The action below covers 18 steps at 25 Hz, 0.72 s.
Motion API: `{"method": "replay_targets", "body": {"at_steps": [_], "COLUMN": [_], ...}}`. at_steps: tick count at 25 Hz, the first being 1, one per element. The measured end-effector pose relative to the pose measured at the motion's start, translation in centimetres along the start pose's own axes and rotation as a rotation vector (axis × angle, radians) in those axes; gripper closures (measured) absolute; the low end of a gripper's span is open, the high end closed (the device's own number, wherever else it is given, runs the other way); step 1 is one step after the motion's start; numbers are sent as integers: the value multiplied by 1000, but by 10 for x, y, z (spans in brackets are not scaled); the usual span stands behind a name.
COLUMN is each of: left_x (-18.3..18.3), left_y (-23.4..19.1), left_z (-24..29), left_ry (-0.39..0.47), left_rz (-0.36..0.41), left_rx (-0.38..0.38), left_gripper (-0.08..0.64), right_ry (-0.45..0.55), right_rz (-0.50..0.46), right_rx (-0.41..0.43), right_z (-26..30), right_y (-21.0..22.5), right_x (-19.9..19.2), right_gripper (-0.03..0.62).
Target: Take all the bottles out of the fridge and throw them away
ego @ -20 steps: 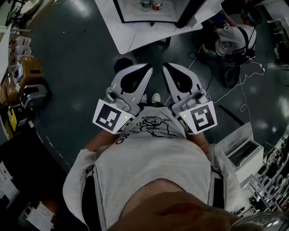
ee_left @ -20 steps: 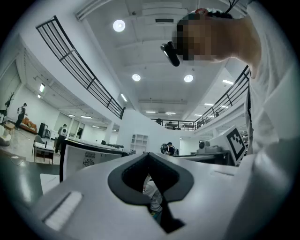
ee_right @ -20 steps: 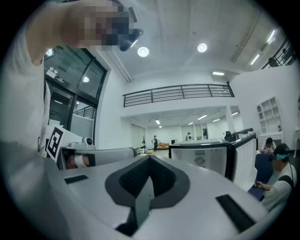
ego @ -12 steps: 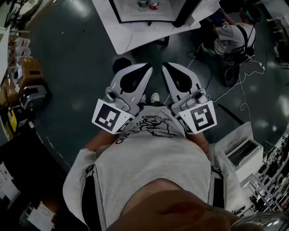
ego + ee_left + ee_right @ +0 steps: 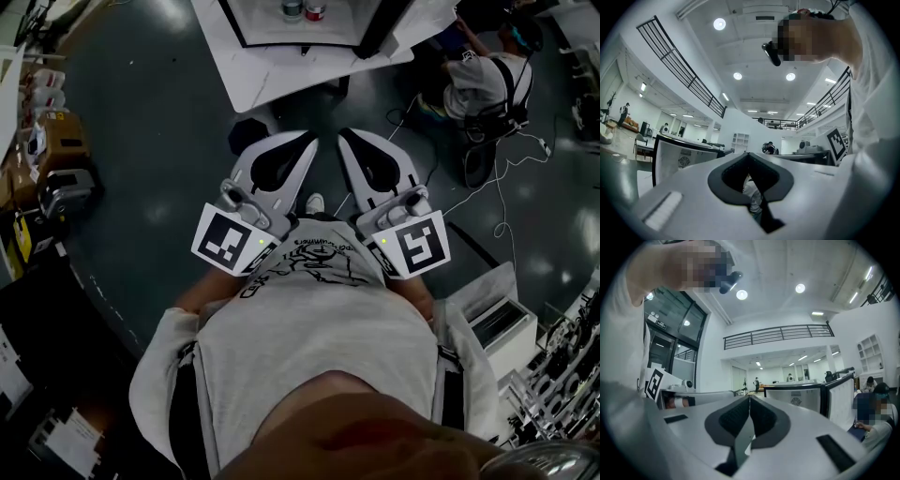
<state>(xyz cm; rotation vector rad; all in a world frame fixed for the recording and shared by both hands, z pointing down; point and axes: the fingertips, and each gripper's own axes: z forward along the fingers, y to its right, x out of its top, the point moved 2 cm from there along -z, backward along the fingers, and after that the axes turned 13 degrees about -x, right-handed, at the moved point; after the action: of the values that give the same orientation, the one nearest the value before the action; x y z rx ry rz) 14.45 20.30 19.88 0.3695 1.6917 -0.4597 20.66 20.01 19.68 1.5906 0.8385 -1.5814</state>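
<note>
Dark grey floor (image 5: 159, 112), open hall w/ upper railings in both gripper views. White table (image 5: 272, 80) at top of head view; on it the fridge (image 5: 281, 33), a black-framed white box seen from above, its dark door (image 5: 380, 28) swung out to the rt. Two bottles (image 5: 292, 9) stand side by side inside at the top edge, one w/ pale cap, one w/ red; only the tops show. Both well apart from the grippers, table edge between. L gripper (image 5: 311, 139) and R gripper (image 5: 343, 135) are held out side by side in front of the person's grey shirt (image 5: 319, 347), roughly level, tips close to each other and aimed toward the table. L jaws: pressed together, tips meet, nothing between the pads. R jaws: same, closed tight, empty. Marker cubes sit at the rear of each, L cube (image 5: 230, 242), R cube (image 5: 412, 246). One shoe (image 5: 316, 202) shows between the gripper bodies. Second person (image 5: 483, 80) sits low on the floor upper rt, cables (image 5: 511, 169) trailing nearby. Cardboard boxes (image 5: 61, 141) along the left edge; white equipment cases (image 5: 502, 323) lower rt.
</note>
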Motion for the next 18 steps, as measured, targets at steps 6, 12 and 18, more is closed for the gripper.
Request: {"method": "replay_targets", "body": {"at_steps": [6,12,18], "left_x": [-6,-9,-7], "left_y": [6,2,-17], "left_z": [12,14,15], "left_ry": [-3,-12,-17], "left_rz": [-5,-16,-17], "left_rx": [24,32,33], "left_gripper": [551,551,551], "right_ry": [-7,-14,-9], "right_rz": [7,23,15], "right_rx": [20,31,38], "right_z": [-8,-4,16], "right_y": [15,18,19], "right_x": [-3,-6,-3], "right_gripper": [583,583,583]}}
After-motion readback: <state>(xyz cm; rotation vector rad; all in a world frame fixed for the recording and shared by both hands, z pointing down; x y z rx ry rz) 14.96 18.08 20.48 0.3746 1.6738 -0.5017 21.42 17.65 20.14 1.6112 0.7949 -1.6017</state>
